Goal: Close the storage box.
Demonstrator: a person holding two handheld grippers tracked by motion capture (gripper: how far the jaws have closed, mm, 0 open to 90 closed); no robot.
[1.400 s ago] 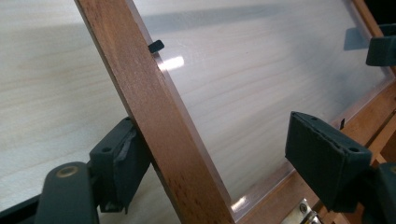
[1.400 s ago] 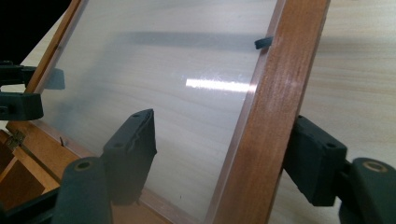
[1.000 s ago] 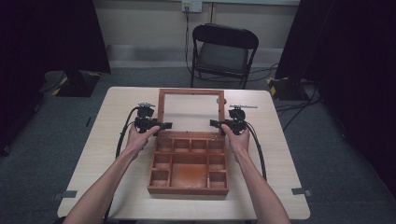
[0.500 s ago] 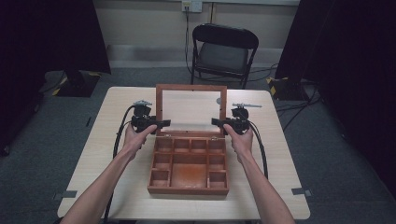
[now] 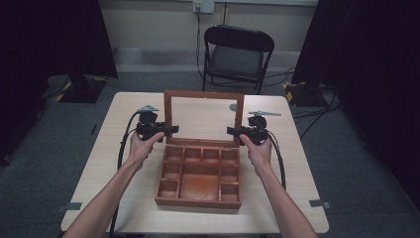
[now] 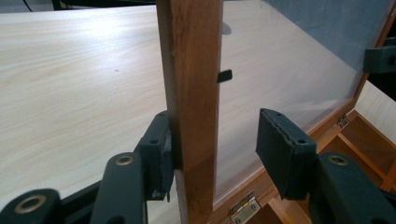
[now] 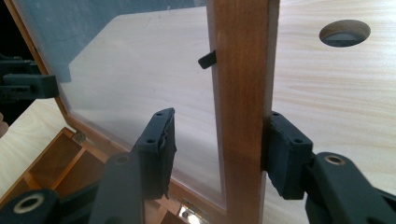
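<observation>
Since a second ago the lid [image 5: 204,119] has swung up from nearly flat to standing pretty much upright, and both hands rose with it.

Biggest thing first: the pale wooden table [image 5: 109,148], with the wooden box [image 5: 200,173] sitting mid-table, its compartments open to view. Its glass-paned lid stands at the far edge on its hinges.

Left gripper [image 5: 171,130] is at the lid's left frame rail. Its jaws have just been closing with the rail between them; in the left gripper view one pad touches the wood and the other sits apart from it. Right gripper [image 5: 233,131], same deal on the right rail: jaws closing, one pad on the wood, the other off.
</observation>
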